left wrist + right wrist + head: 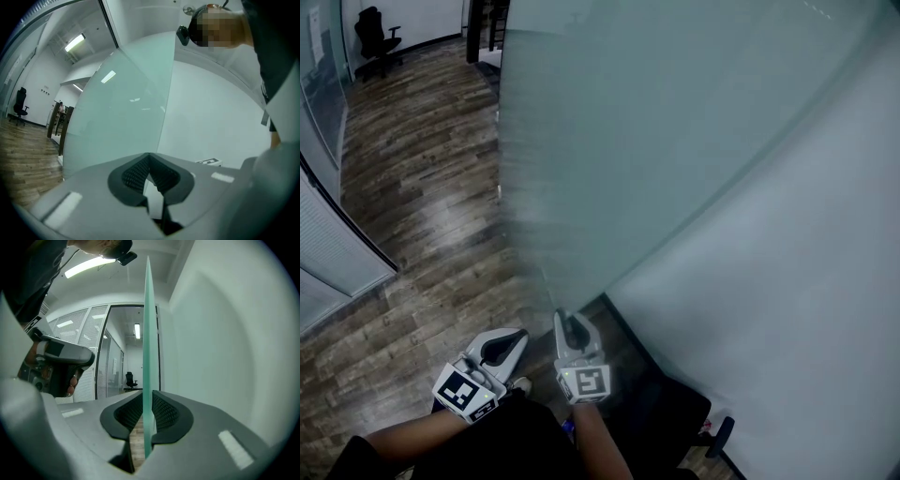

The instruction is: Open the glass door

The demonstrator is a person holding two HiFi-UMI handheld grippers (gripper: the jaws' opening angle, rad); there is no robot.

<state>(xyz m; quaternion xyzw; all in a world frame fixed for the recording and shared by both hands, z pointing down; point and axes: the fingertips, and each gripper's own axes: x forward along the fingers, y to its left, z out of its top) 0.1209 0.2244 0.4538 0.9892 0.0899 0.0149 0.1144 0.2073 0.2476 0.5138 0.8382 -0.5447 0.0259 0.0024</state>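
Observation:
The frosted glass door (656, 141) stands partly swung out from the white wall, its free edge reaching down to my right gripper (572, 325). In the right gripper view the door's thin green edge (148, 333) runs upright between the two pads, and my right gripper (147, 399) is shut on it. My left gripper (508, 343) hangs just left of the right one, apart from the door. In the left gripper view its jaws (150, 158) are shut with nothing between them, and the door pane (122, 117) rises ahead.
A white wall (787, 309) runs close along the right. Wooden floor (422, 187) stretches away to the left and back, with a black office chair (375, 37) at the far end. A partition with blinds (328, 253) lines the left side.

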